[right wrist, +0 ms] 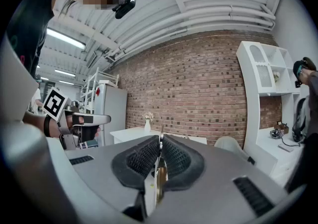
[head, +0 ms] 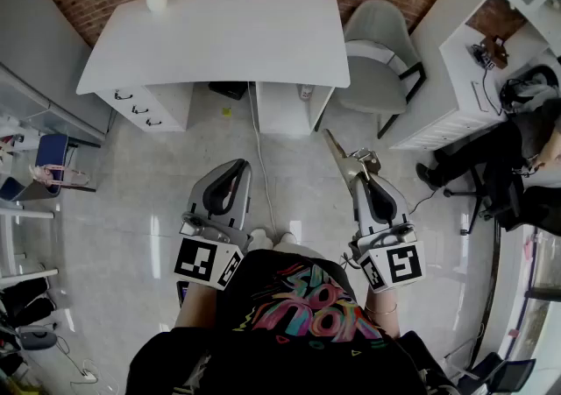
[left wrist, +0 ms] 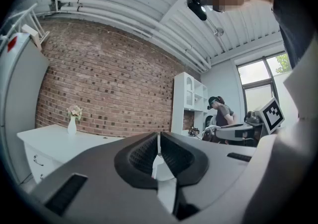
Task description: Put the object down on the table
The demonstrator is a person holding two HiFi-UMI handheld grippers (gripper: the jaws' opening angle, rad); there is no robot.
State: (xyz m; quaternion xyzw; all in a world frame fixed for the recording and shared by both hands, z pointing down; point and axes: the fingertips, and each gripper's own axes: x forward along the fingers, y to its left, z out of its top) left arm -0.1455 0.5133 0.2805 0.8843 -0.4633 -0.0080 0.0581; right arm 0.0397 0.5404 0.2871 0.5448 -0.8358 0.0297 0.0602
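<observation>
The right gripper (head: 358,167) has its fingers clamped on a thin flat metal piece (head: 336,150) that juts forward, well apart from the white tabletop (head: 219,34). The left gripper (head: 235,170) has its fingers closed and empty.

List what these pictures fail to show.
- The thin object in the right gripper: the right gripper view shows only its edge, the jaws cover the rest; the head view is too small to name it.
- Space under the white table: head view, tabletop hides it.
- Seated person: cut by head view's right edge.
</observation>
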